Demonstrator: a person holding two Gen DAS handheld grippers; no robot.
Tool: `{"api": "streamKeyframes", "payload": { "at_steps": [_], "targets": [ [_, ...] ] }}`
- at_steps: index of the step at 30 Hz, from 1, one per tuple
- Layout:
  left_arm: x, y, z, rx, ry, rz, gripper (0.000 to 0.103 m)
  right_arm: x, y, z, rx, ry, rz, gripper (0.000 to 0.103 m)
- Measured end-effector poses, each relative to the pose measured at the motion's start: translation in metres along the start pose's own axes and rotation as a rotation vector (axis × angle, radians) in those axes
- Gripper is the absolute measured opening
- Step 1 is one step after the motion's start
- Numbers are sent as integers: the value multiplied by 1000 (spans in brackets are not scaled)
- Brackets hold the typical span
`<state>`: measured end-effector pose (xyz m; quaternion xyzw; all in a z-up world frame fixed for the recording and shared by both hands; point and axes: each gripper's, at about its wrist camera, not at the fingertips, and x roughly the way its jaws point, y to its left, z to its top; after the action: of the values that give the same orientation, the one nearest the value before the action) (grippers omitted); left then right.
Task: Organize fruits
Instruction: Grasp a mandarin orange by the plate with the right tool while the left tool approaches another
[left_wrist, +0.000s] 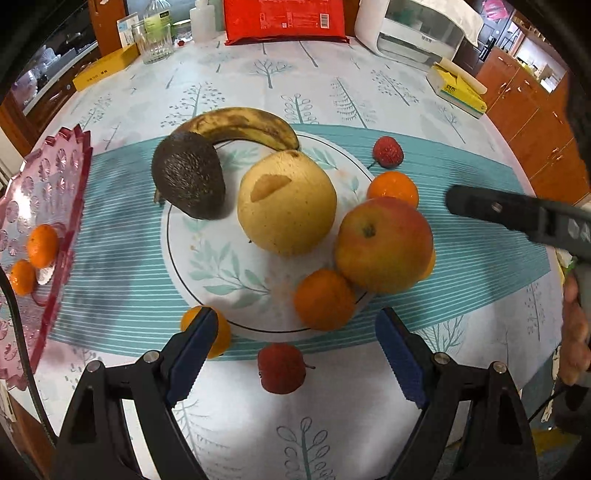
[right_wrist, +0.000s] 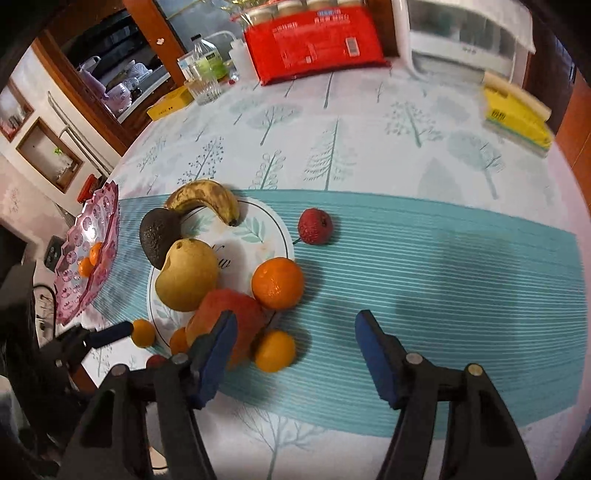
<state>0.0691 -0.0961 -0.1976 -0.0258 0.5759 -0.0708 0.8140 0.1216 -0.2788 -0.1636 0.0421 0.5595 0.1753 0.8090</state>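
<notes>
A white leaf-pattern plate (left_wrist: 207, 266) holds a spotted banana (left_wrist: 240, 123), a dark avocado (left_wrist: 188, 175) and a yellow pear (left_wrist: 286, 203). A red-yellow apple (left_wrist: 384, 243) sits at the plate's right rim, with several tangerines around it. My left gripper (left_wrist: 295, 332) hangs open above the plate's near rim. A tangerine (left_wrist: 325, 299) and a red lychee (left_wrist: 281, 367) lie between its fingers, untouched. My right gripper (right_wrist: 295, 325) is open too. A tangerine (right_wrist: 275, 350) lies on the cloth beside its left finger, and the apple (right_wrist: 221, 314) is partly hidden behind that finger.
A pink faceted dish (left_wrist: 48, 199) at the left holds two tangerines. Another lychee (right_wrist: 315, 226) lies on the teal striped cloth (right_wrist: 443, 280) right of the plate. At the far edge are a red packet (left_wrist: 284, 18), a glass jar (left_wrist: 155, 40), a yellow box (left_wrist: 105, 68) and a tissue pack (left_wrist: 458, 88).
</notes>
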Motion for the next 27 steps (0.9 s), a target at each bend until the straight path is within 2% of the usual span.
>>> {"api": "streamKeyframes", "payload": {
  "at_steps": [7,21,23,27],
  "targets": [
    [8,-1,3,21,-7,-30,86,28,-8,11,77,52,46,63],
    [30,-9,9,39,30,-60,70,52,-7,22,83,88,61,59],
    [32,-10,7,42,33,-64,62,54,-7,23,86,91,70,58],
    [36,-10,8,34,43,-79,55,57,-5,26,76,95,95,54]
  ]
}}
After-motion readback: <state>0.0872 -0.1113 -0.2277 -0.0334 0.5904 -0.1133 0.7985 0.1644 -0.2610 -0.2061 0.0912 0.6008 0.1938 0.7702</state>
